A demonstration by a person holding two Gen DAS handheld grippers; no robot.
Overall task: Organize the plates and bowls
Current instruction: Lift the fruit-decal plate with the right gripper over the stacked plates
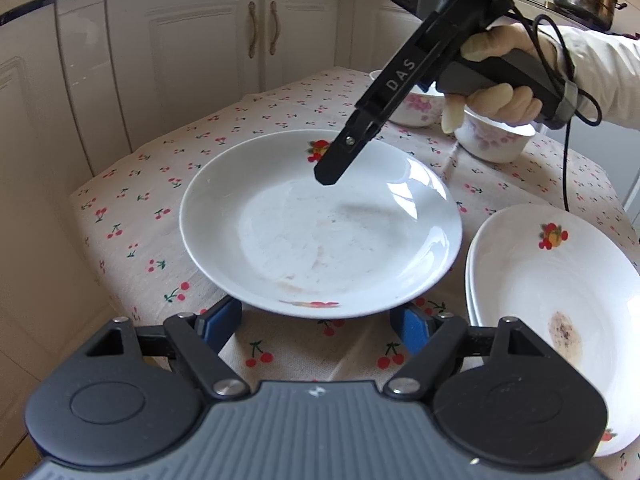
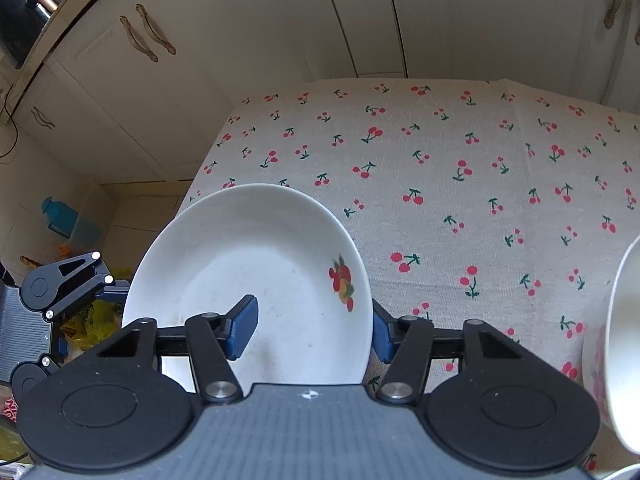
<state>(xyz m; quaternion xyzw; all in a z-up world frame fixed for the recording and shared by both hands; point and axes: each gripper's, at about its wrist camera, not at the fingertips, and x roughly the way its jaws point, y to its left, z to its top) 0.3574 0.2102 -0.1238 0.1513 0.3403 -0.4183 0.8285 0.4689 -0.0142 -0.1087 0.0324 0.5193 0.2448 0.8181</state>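
Left wrist view: white ceramic fruit-print plate (image 1: pixel 320 232) on the cherry-cloth worktop (image 1: pixel 152 200), its near rim at 12 o'clock of the left tongs (image 1: pixel 316 324); whether they grip it I cannot tell.

Right wrist view: the right tongs (image 2: pixel 312 332) straddle the plate's 3 o'clock rim, unclenched.

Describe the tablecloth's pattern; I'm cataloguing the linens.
Beige tablecloth printed with small red cherries on green stems; clearest in the right wrist view.
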